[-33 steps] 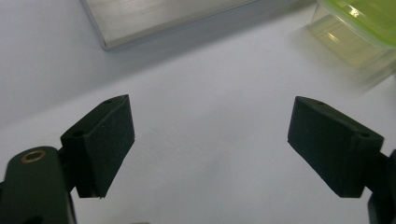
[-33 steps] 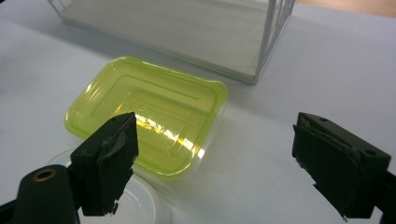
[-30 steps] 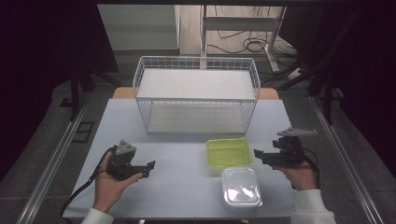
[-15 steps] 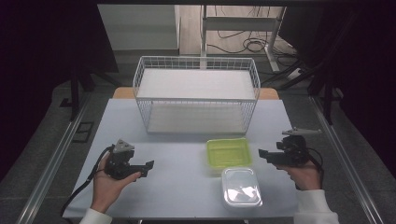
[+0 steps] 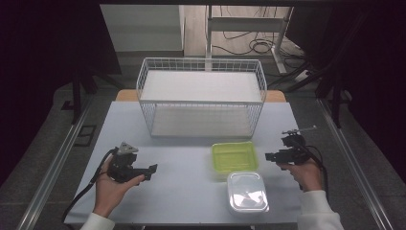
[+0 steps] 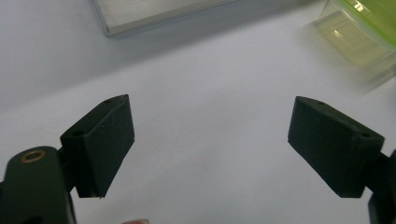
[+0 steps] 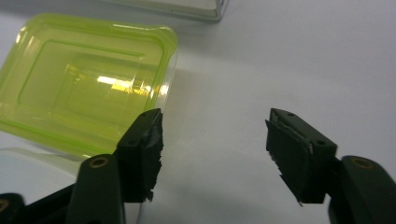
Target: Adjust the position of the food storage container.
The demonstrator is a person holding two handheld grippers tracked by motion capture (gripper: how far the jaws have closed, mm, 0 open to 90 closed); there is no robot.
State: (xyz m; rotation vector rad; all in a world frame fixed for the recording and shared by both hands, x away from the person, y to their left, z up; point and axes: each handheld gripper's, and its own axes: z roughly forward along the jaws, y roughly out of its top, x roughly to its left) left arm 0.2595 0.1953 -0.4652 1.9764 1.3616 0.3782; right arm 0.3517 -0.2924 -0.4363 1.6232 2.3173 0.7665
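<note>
A green-lidded container (image 5: 233, 156) lies on the table right of centre, with a clear-lidded container (image 5: 247, 191) just in front of it. My right gripper (image 5: 269, 156) hovers to the right of the green container (image 7: 88, 88), jaws open and pointing at it, nothing between them. My left gripper (image 5: 152, 170) is held at the front left, open and empty, jaws aimed right toward the green container (image 6: 359, 32). In both gripper views the black pads (image 6: 105, 140) (image 7: 144, 149) stand wide apart over bare table.
A white wire basket (image 5: 201, 98) stands at the back middle of the pale table (image 5: 191, 182). Its base edge (image 6: 154, 14) shows at the top of the left gripper view. Floor rails run along both sides of the table.
My right gripper has drifted slightly right and toward the front, away from the green container. The left gripper has barely moved. Both containers stay where they were.
</note>
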